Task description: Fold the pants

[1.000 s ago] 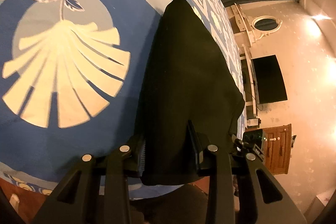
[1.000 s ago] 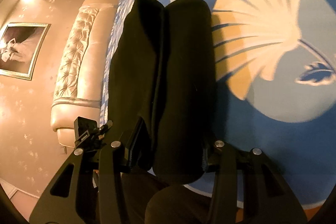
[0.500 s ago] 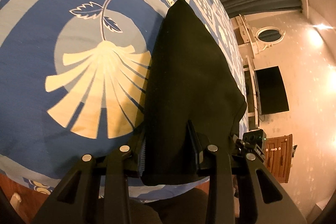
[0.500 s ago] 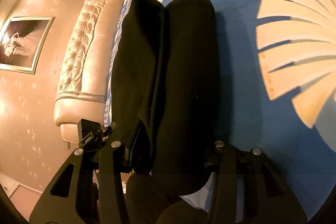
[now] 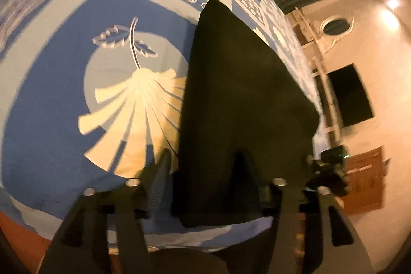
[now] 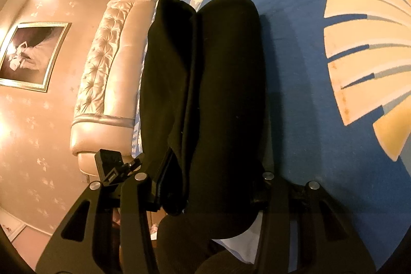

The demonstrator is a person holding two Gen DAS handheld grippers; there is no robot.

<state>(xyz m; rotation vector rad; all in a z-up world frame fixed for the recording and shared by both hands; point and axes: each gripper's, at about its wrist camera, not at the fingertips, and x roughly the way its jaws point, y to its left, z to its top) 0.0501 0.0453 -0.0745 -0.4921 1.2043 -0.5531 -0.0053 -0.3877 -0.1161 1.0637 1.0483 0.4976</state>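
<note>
Blue bedspread (image 5: 51,104), pants (image 5: 239,99) between jaws

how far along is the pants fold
Done: the black pants already lie doubled lengthwise on the blue bedspread, the two legs side by side. In hand: the left gripper and the right gripper each have the near end between their fingers. Left: carrying that end over toward the far end.

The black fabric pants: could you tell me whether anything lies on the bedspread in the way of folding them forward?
Nothing visible: beyond the black fabric pants, the blue shell-patterned bedspread shows only its print.
</note>
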